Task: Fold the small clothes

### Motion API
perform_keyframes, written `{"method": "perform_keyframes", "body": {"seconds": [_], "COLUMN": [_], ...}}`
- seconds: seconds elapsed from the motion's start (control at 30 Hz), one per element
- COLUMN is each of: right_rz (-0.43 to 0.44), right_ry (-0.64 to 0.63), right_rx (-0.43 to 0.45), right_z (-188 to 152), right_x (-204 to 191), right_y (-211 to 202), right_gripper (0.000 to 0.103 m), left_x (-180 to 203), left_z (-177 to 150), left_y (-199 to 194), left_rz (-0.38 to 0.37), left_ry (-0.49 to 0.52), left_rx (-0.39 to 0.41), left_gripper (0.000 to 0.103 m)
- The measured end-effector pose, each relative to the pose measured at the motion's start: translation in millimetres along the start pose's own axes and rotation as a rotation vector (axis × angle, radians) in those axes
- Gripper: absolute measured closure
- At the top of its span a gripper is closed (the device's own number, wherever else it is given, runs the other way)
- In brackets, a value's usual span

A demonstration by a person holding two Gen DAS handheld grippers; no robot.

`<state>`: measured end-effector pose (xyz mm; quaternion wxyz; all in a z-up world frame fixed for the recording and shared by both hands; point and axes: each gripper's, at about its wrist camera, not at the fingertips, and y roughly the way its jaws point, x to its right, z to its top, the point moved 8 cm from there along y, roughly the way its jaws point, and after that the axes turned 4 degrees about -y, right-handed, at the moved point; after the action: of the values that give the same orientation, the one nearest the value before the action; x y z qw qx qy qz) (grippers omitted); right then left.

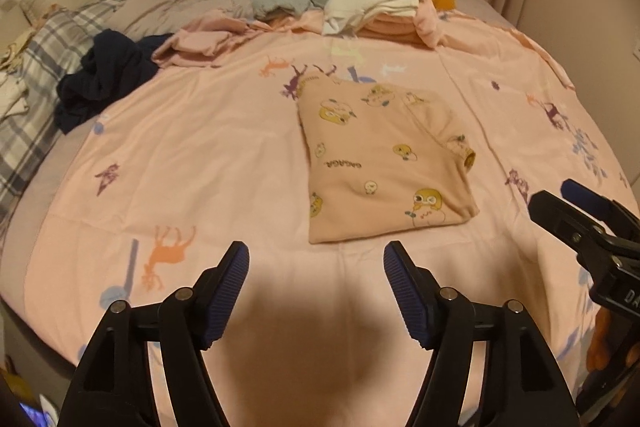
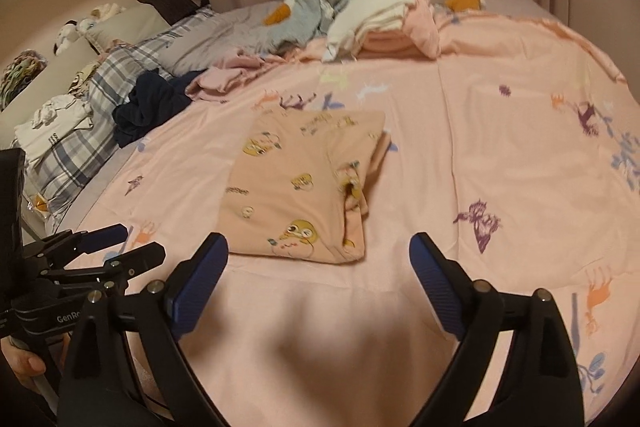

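From the left wrist: left gripper (image 1: 316, 259) spread wide, empty, above bare pink bedspread (image 1: 200, 167) — peach printed top (image 1: 376, 167) just ahead, folded into a neat rectangle, likely done

From the right wrist: right gripper (image 2: 318, 251) likewise released, nothing between the pads; same top (image 2: 304, 187) flat near the tips — dark garment (image 2: 156, 107) and pale heap (image 2: 360, 15) beyond apparently unfolded, probably next

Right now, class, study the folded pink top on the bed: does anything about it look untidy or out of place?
Mostly neat, but the folded pink top has a sleeve cuff poking out along its right edge, so that side looks bunched. Behind it, a dark garment lies crumpled, unfolded.
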<state>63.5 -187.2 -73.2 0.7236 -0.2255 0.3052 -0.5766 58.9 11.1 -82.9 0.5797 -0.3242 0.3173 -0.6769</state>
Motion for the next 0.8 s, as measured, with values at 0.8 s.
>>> {"method": "perform_keyframes", "body": {"seconds": [0.8], "right_rz": [-0.024], "right_ry": [-0.059], "right_rx": [0.007], "right_z": [6], "right_x": [-25], "right_y": [-21], "right_gripper": [0.0], "left_x": [-8], "left_z": [4], "left_y": [-24], "left_rz": [0.096], "left_ry": [-0.006], "left_rx": [0.024], "left_gripper": [0.02]}}
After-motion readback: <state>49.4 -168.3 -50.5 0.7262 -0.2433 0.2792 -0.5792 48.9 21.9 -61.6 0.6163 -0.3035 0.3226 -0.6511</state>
